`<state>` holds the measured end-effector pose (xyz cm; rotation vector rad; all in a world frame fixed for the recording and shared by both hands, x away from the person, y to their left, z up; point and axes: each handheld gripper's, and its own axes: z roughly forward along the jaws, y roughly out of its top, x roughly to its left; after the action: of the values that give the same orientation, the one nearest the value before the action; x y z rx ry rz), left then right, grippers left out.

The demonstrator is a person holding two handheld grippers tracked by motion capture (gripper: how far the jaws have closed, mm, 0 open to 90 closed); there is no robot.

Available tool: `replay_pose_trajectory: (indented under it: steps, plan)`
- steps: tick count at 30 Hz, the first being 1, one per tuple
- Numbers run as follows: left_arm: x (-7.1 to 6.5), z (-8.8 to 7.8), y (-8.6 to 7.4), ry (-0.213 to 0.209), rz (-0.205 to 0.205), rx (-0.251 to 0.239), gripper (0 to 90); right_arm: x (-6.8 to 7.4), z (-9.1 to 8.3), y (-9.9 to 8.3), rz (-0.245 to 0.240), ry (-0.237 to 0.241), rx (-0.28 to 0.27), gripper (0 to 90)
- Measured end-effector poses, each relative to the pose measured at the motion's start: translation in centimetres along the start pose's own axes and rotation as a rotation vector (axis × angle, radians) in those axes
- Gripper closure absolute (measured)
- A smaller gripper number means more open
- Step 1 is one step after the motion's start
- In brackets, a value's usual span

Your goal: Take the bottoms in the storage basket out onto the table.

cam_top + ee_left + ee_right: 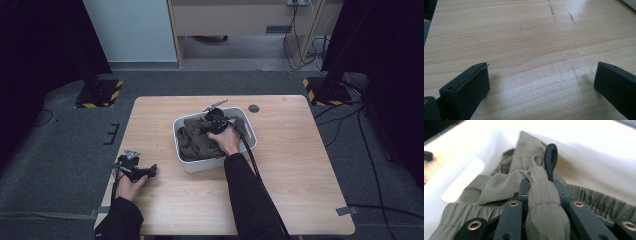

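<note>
Centre of the high view: olive-green garment [200, 140] heaped in a white bin [245, 131] on a wooden table [295, 170], right gripper [214, 121] sunk into the upper middle of the pile. Clamped between that gripper's two black jaws in the right gripper view, a bunched fold of the garment [547, 202] (waistband by the look of the gathered, elastic-like edge), with a black cord loop [551, 157] standing just above the pinch, upper centre of the frame. Fold running straight up out of the jaws, along their own line; rest of the cloth spilling to lower left and lower right, still lying against the white bin wall [599, 157] behind. Pile's long side stretching from lower left to upper right of the bin in the high view, the grip near its upper end. So likely next: a lift straight up and clear of the rim, the loose bulk trailing below and apt to drag on the wall. Lower left of the high view: left gripper [134, 170] resting well apart from the bin, near the table's left edge. Jaws spread wide in the left gripper view, nothing between them but bare table [529, 45]. Right hand plainly the nearer one, already on the cloth.
</note>
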<state>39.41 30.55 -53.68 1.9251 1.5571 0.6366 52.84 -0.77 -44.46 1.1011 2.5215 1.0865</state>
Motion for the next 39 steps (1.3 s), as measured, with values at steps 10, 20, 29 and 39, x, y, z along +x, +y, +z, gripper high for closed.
replay_pose_trajectory:
  steps: [10,20,29,39]
  plan:
    - [0.0,0.0,0.0,0.0,0.0,0.0,0.0,-0.3,-3.4,1.1,0.007,0.023,-0.1,74.5]
    - [0.0,0.0,0.0,0.001,-0.003,-0.002,0.0,0.2,-6.9,2.3,-0.008,0.046,-0.221,74.7]
    - [0.0,0.0,0.0,0.001,-0.001,-0.001,0.0,0.8,-10.1,2.7,-0.021,0.043,-0.363,74.7]
    - [0.0,0.0,0.0,0.001,-0.002,-0.001,0.0,1.8,-14.0,3.0,-0.044,0.025,-0.57,74.6]
